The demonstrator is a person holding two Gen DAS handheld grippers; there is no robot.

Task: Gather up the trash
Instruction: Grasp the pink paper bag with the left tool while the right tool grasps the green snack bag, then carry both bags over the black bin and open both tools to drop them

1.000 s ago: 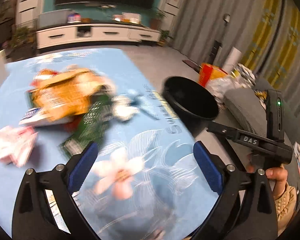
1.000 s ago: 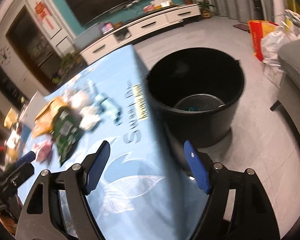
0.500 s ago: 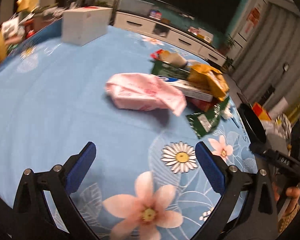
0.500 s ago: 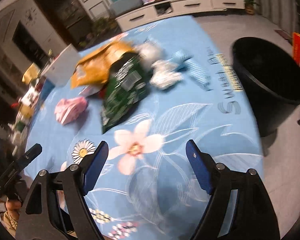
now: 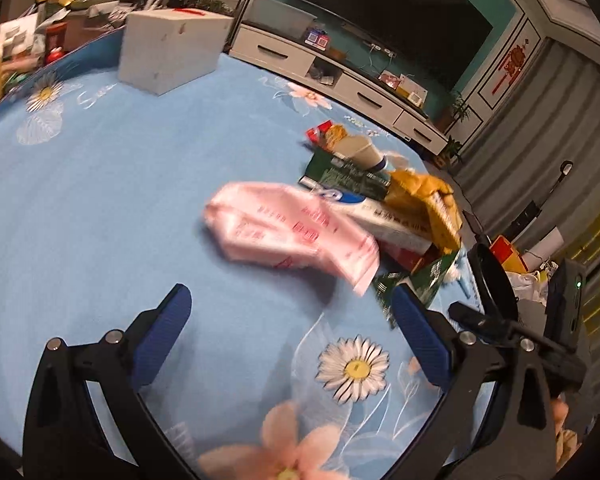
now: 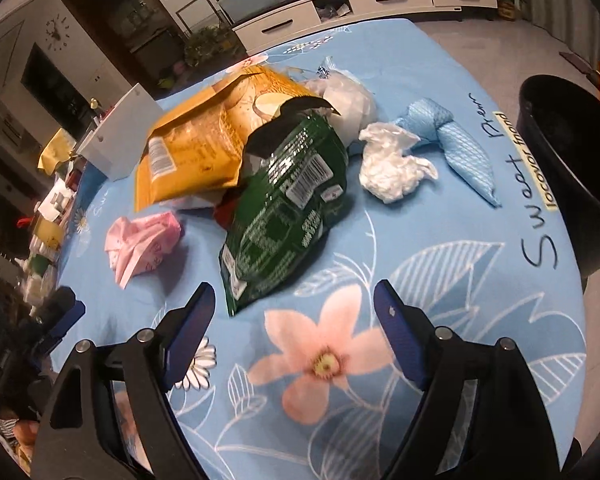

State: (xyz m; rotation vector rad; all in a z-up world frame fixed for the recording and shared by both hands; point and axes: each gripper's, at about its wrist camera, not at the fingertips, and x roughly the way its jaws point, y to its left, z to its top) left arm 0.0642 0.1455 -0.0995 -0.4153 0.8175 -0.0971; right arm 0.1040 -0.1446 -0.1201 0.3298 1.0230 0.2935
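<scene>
On the desk (image 6: pixel 440 264), which wears a blue cloth with flowers, the trash lies in a heap near the far right corner. A green snack bag (image 6: pixel 288 204) lies on top, and its near end points at the right tongs (image 6: pixel 294 316). A yellow chip bag (image 6: pixel 204 144) sits behind it, partly under it. A crumpled pink wrapper (image 6: pixel 142 242) lies alone, to the left of the green bag. A white tissue ball (image 6: pixel 390 168) sits just right of the green bag, and a twisted blue cloth (image 6: pixel 448 140) lies beside the tissue, close to the right edge. A black trash bin (image 6: pixel 568 136) stands on the floor just past that right edge. A white box (image 6: pixel 120 132) stands at the far left of the desk.

The right tongs hang over a pink flower on the cloth. Their blue pads are opening wider, with nothing between them.

The left tongs (image 5: pixel 290 330) are wide apart too and hold nothing. The pink wrapper (image 5: pixel 296 232) lies just ahead of them.
</scene>
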